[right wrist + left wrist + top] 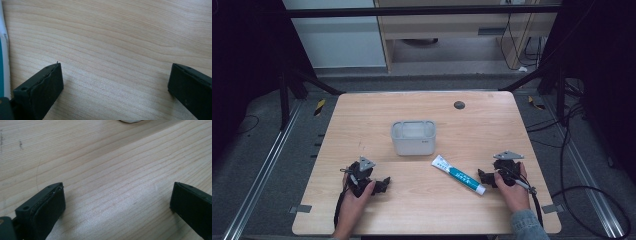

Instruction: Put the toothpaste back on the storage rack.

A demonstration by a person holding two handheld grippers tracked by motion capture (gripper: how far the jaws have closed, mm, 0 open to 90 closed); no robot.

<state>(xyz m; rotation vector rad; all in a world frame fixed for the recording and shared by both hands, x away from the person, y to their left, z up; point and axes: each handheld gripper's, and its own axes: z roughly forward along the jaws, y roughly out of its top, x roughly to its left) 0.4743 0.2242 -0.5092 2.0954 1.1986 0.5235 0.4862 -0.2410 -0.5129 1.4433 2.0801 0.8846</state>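
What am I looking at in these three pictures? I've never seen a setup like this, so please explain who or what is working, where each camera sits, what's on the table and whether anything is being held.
No robot here: a person holds a handheld gripper in each hand. The high view looks down from above the person's side of a wooden table. In it the left gripper is at the left and the right gripper at the right, both low over the wood.

The other two pictures come from cameras riding on the grippers. Each looks along its own two black fingers, which stand wide apart with bare wood between them. So both grippers are open and hold nothing.

On the table are a translucent plastic container near the middle and a white and teal tube lying flat beside the right gripper; its edge shows at the left margin of the right gripper view.
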